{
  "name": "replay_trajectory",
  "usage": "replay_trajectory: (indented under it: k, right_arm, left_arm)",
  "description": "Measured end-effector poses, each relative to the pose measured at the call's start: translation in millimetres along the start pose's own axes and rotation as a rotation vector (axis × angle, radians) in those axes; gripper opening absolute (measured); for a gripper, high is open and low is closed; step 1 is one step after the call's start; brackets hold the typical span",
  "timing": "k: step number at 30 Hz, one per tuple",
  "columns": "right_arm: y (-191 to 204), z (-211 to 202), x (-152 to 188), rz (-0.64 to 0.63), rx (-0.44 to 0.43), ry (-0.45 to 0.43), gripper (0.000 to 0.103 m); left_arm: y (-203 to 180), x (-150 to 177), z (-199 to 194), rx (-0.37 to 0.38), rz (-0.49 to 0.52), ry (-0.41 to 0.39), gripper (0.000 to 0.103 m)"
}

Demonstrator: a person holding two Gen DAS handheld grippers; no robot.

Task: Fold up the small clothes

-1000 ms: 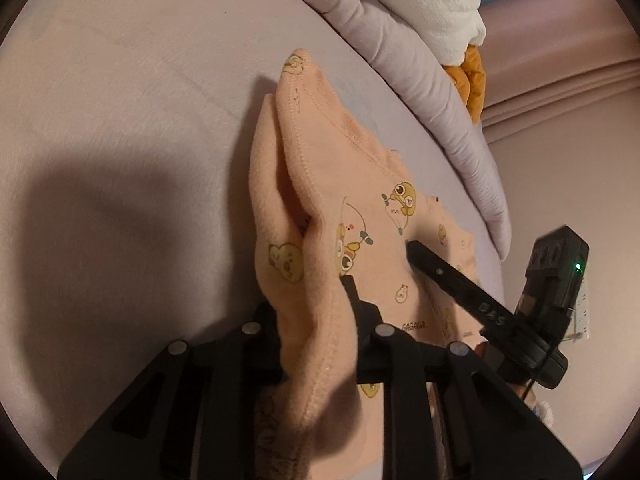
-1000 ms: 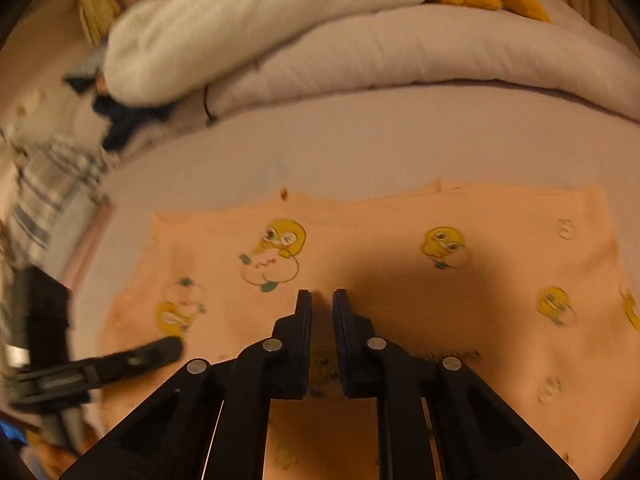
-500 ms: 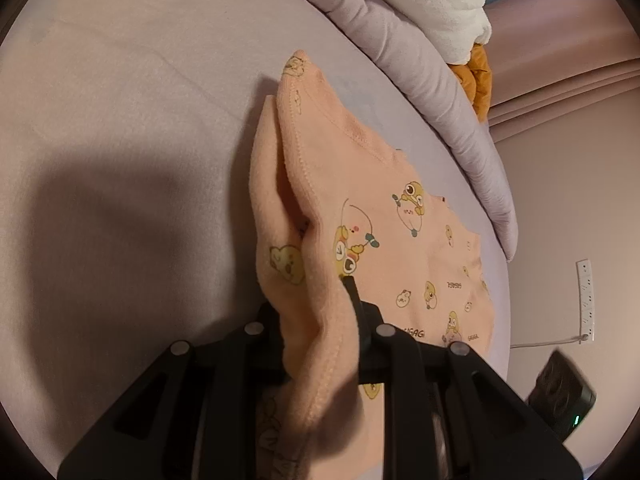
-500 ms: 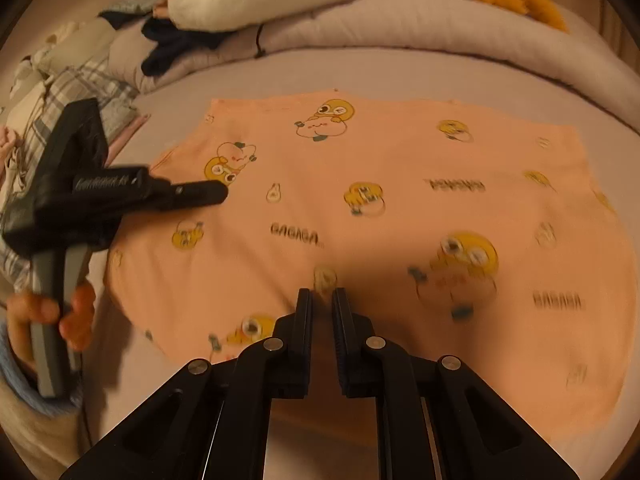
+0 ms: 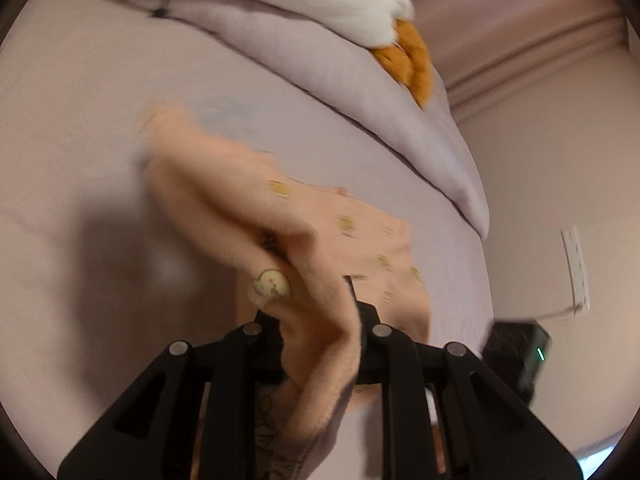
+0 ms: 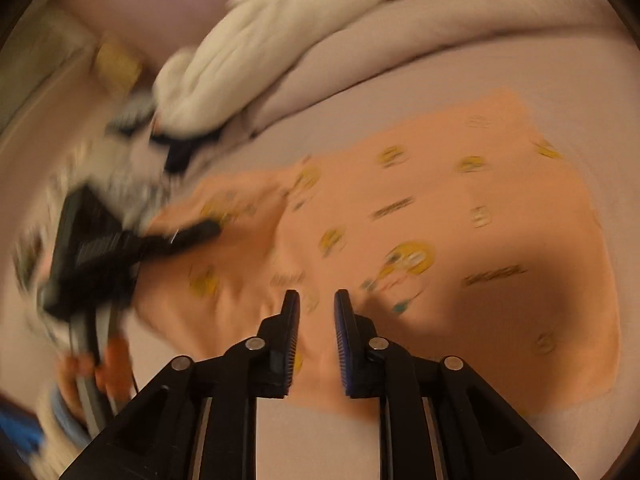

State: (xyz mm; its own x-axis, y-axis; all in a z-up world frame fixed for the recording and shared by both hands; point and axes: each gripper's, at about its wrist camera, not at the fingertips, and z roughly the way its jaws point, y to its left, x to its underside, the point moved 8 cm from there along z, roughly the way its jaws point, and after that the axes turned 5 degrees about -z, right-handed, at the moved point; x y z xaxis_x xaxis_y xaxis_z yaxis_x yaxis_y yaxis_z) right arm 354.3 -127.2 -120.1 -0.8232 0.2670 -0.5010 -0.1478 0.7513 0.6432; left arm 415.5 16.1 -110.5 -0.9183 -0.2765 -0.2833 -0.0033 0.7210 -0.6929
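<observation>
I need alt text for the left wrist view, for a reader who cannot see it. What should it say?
The left gripper is shut on a bunched edge of a peach printed garment, lifting it above a pale bed sheet; the image is motion-blurred. Behind lie a rolled duvet and a white and orange plush toy.

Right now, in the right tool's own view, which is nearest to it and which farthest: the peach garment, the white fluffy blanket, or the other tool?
1. Peach garment: directly beneath the right tool.
2. Left tool: off to the left, gripping the garment's edge.
3. White fluffy blanket: farthest, heaped at the back.
</observation>
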Motion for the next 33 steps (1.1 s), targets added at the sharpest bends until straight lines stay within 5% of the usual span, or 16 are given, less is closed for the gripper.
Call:
replay_trajectory:
  k: [5, 8, 13, 19, 26, 29, 31, 33]
  right_arm:
    - [-41.8, -12.7, -13.5, 0.256, -0.157, -0.038, 0.043]
    - [-65.0, -19.4, -19.8, 0.383, -0.212, -0.053, 0.057]
    - [-88.7, -28.8, -17.1, 0.569, -0.336, -0.062, 0.059]
    - [-77.1, -10.8, -6.0, 0.583, -0.341, -0.038, 0.059]
    - [-53.9, 21.7, -10.4, 0.445, -0.157, 0.013, 0.058]
    - [-44.3, 29.6, -17.6, 0.28, 0.025, 0.032, 0.037]
    - [-36.7, 34.9, -24.3, 0.149, 0.13, 0.046, 0.009]
    - [-30.1, 33.4, -33.4, 0.073, 0.165, 0.049, 0.009]
  left_arm:
    - [-48.8, 18.7, 44.2, -0.025, 0.099, 0.087, 0.02]
    - [-66.6, 32.3, 78.6, -0.03, 0.099, 0.167, 0.03]
    - [-77.0, 46.2, 101.5, 0.045, 0.057, 0.24, 0.055]
    - [-80.2, 48.2, 76.8, 0.068, 0.102, 0.201, 0.056]
    - [-27.5, 53.2, 39.0, 0.053, 0.007, 0.135, 0.061]
    - [-2.1, 60.9, 27.2, 0.042, -0.033, 0.121, 0.061]
    - [11.8, 65.5, 22.6, 0.038, -0.057, 0.122, 0.061]
    - [21.6, 70.2, 19.6, 0.026, -0.063, 0.128, 0.061]
